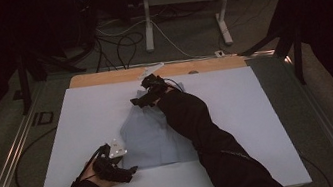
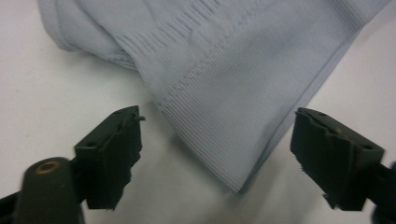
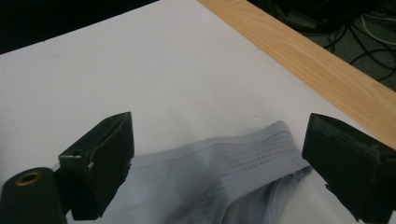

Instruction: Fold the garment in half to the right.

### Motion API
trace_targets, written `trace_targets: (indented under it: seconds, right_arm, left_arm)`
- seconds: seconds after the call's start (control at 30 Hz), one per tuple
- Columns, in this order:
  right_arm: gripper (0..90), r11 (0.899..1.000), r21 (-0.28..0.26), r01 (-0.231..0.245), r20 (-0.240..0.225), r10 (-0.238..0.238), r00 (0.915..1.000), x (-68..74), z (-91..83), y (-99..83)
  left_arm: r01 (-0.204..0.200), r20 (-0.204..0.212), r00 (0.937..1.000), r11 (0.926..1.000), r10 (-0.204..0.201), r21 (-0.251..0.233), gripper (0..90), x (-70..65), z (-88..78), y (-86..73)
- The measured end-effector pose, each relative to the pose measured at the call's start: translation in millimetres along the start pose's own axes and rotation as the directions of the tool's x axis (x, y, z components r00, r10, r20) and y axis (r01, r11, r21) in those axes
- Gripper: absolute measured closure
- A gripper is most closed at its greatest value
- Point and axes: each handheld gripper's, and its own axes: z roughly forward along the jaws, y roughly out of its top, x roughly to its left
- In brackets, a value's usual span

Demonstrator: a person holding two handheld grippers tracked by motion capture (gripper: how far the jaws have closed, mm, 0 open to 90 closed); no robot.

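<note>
Pale blue garment (image 1: 149, 139), long axis near-to-far, on white board (image 1: 82, 117)

The left gripper (image 2: 217, 156) is holding its two black jaws wide apart, one on each side of a pointed corner of the light blue ribbed garment (image 2: 233, 70). The garment is lying on the white surface (image 2: 56, 93).

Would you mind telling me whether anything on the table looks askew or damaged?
Nothing looks damaged or spilled. The garment lies bunched rather than flat on the white sheet, with a folded edge at its near corner. Both the left gripper and the right gripper are open around its edges.
</note>
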Motion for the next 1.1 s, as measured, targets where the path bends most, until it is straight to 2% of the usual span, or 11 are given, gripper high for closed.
trace_targets:
  seconds: [0.23, 0.3, 0.4, 0.53, 0.57, 0.67, 0.73, 0.77, 0.8, 1.03, 1.1]
  right_arm:
    - [9.2, 1.0, 0.003, 0.01, -0.005, -0.01, 0.9999, -0.1, 3.1, 0.3]
    - [9.8, 1.0, -0.002, 0.006, -0.008, -0.006, 0.9999, 0.0, 3.4, 0.7]
    - [10.9, 1.0, 0.005, 0.014, -0.004, -0.014, 0.9999, 0.2, 3.8, 1.7]
    - [10.9, 1.0, 0.007, 0.007, -0.009, -0.007, 0.9999, 0.7, 5.7, 1.7]
    - [10.9, 1.0, 0.012, 0.02, -0.004, -0.02, 0.9998, 0.6, 6.6, 1.9]
    - [10.9, 1.0, 0.008, 0.001, -0.012, -0.001, 0.9999, 1.6, 8.7, 2.3]
    - [10.9, 1.0, 0.012, 0.015, -0.011, -0.015, 0.9998, 2.4, 10.3, 3.2]
    - [10.9, 1.0, 0.014, 0.024, -0.012, -0.024, 0.9996, 1.8, 10.7, 3.6]
    - [10.9, 1.0, 0.012, 0.003, -0.013, -0.003, 0.9999, 2.5, 11.2, 4.2]
    - [10.9, 1.0, 0.015, 0.009, 0.003, -0.009, 1.0, -1.6, 16.0, 8.1]
    - [10.9, 0.999, 0.027, 0.031, 0.018, -0.031, 0.9993, -4.0, 17.2, 9.7]
  left_arm:
    - [-0.007, 0.029, 0.9996, 0.9992, 0.006, 0.039, 34.1, -2.1, 7.2, 2.2]
    - [-0.024, 0.038, 0.999, 0.9989, 0.023, 0.04, 40.5, -4.1, 6.2, 2.6]
    - [-0.022, 0.059, 0.9981, 0.9991, 0.02, 0.037, 47.7, -4.2, 5.8, 2.8]
    - [-0.031, 0.087, 0.9958, 0.9989, 0.028, 0.035, 63.5, -7.4, 5.8, 4.2]
    - [-0.033, 0.088, 0.9957, 0.9989, 0.029, 0.035, 67.4, -7.9, 6.2, 4.8]
    - [-0.022, 0.083, 0.9963, 0.9994, 0.02, 0.026, 74.7, -9.1, 6.9, 6.6]
    - [-0.021, 0.08, 0.9966, 0.9996, 0.019, 0.022, 79.9, -8.7, 6.6, 8.0]
    - [-0.018, 0.079, 0.9967, 0.9996, 0.017, 0.02, 81.1, -8.8, 6.0, 8.6]
    - [-0.02, 0.075, 0.997, 0.9996, 0.019, 0.017, 81.9, -9.1, 5.1, 9.4]
    - [-0.019, 0.055, 0.9982, 0.9994, 0.021, -0.029, 83.2, -12.9, -1.7, 16.3]
    - [-0.022, 0.048, 0.9985, 0.9991, 0.024, -0.037, 83.4, -13.5, -3.4, 16.9]
